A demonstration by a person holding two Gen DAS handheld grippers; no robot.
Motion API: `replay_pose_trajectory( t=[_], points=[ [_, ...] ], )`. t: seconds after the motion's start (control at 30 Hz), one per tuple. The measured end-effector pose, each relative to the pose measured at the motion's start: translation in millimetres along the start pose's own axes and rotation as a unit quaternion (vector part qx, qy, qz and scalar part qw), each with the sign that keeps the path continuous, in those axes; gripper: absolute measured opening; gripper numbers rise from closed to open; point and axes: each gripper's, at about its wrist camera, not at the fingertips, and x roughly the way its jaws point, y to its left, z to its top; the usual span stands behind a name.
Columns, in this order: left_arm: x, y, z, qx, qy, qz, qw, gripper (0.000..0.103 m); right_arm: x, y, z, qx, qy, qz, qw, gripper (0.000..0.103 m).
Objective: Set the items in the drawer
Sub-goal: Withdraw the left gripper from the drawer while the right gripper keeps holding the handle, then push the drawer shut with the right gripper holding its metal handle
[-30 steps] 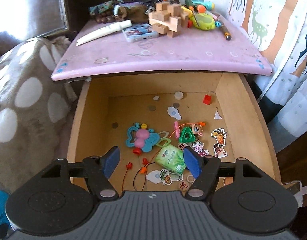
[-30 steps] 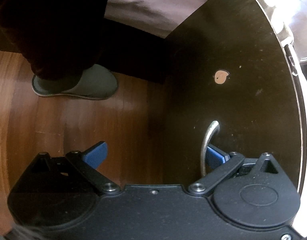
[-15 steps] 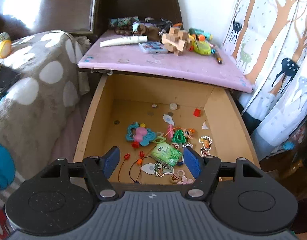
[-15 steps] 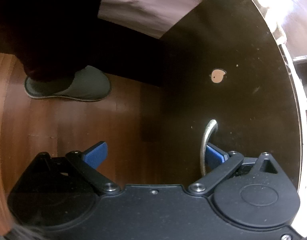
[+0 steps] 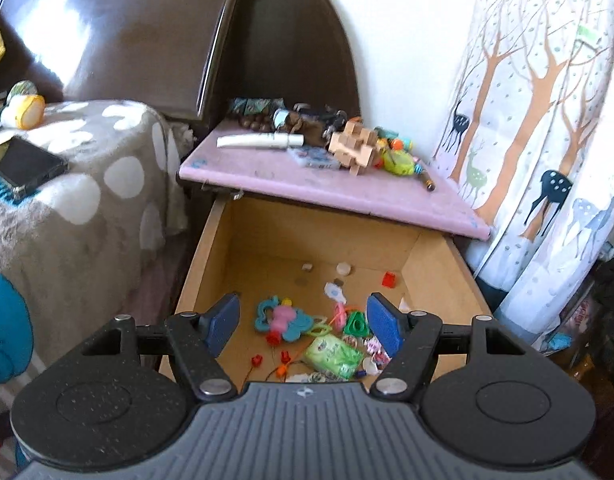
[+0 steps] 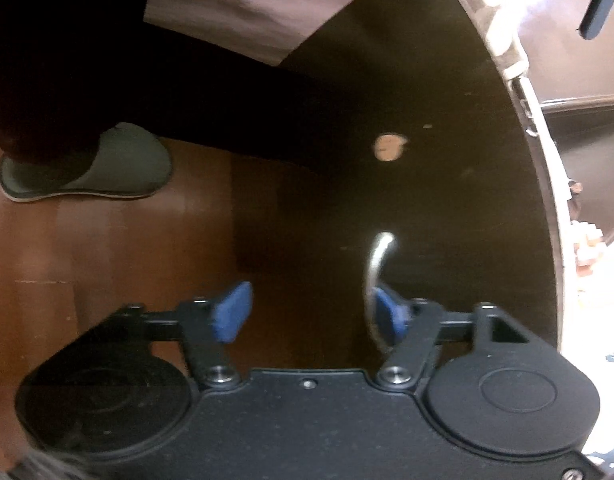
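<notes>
The wooden drawer (image 5: 439,280) stands pulled out under the pink nightstand top (image 5: 291,188). In it lie a blue butterfly teether (image 5: 281,320), a green packet (image 5: 333,356) and several small toys. On the top sit a wooden puzzle (image 5: 355,150), a white tube (image 5: 259,141) and a green toy (image 5: 399,162). My left gripper (image 5: 303,326) hovers open and empty over the drawer's near end. My right gripper (image 6: 309,314) is at the dark drawer front (image 6: 447,200). Its jaws are closing, with the metal handle (image 6: 377,256) between them against the right finger; the left finger stands clear.
A bed with a spotted blanket (image 5: 87,200) and a phone (image 5: 27,168) on it lies left of the drawer. A deer-print curtain (image 5: 547,120) hangs to the right. A person's slippered foot (image 6: 91,168) stands on the wooden floor (image 6: 107,260).
My left gripper has drawn back and swung, so the drawer looks farther off and more bed and headboard show. My right gripper's jaws have narrowed; its left finger has come in toward the handle.
</notes>
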Motion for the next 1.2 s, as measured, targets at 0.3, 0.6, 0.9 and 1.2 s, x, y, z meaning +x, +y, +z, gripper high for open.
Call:
replay_pose_trajectory(
  t=[0.3,0.6,0.9,1.2],
  points=[
    [-11.3,10.7,6.1,-0.010,-0.033,-0.032,0.9989,0.069,-0.9,0.0,-4.1,-0.027,-0.002,-0.068,0.997,0.007],
    [-18.0,21.7,8.2,-0.035,-0.048,-0.058,0.9966,0.069,0.5,9.0,-3.3,-0.033,0.005,-0.131,0.991,0.002],
    [-20.3,28.3,10.4,-0.060,-0.062,-0.101,0.9911,0.069,-13.2,-3.8,-1.1,0.011,0.001,-0.136,0.991,0.000],
    [-17.4,32.2,10.4,-0.068,-0.061,-0.111,0.9896,0.069,10.7,-33.4,6.1,0.067,0.029,-0.172,0.982,0.005]
  ],
)
